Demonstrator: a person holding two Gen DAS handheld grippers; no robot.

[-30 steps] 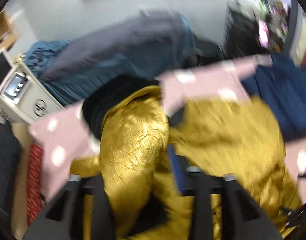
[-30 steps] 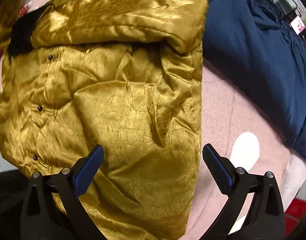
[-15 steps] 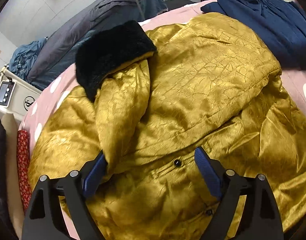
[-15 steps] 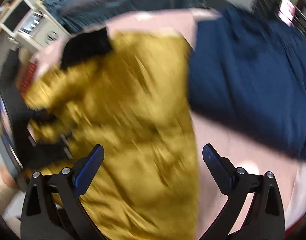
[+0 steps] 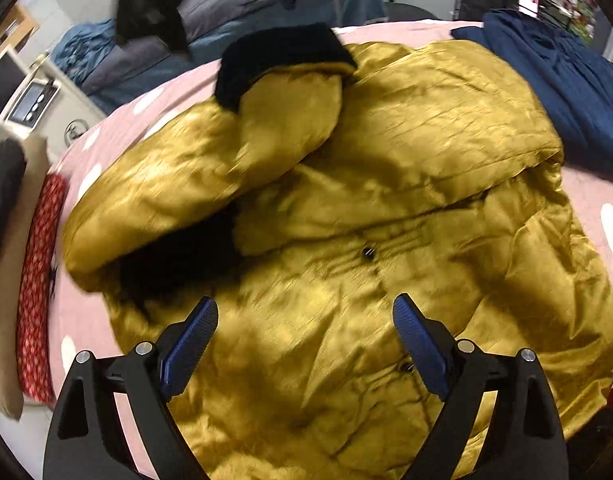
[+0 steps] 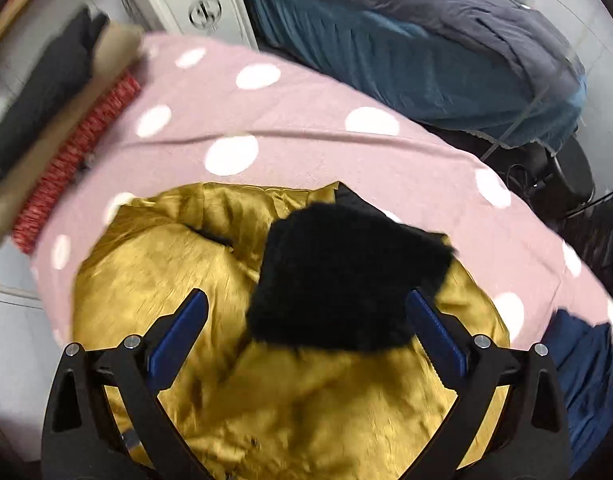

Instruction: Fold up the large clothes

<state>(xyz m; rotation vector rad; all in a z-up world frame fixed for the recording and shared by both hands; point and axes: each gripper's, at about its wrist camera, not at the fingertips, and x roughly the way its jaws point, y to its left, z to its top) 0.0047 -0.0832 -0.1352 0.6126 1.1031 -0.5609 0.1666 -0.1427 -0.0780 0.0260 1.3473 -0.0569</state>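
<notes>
Both grippers hang over the work with jaws spread wide and nothing between them, the left gripper [image 5: 304, 330] and right gripper [image 6: 306, 326].

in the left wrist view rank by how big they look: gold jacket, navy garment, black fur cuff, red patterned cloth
1. gold jacket
2. navy garment, partly cut off by the frame
3. black fur cuff and red patterned cloth look alike; unranked

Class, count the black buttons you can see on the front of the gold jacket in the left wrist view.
2: one button near the jacket's middle, another lower, close to the right-hand fingertip. Folds may hide more.
</notes>
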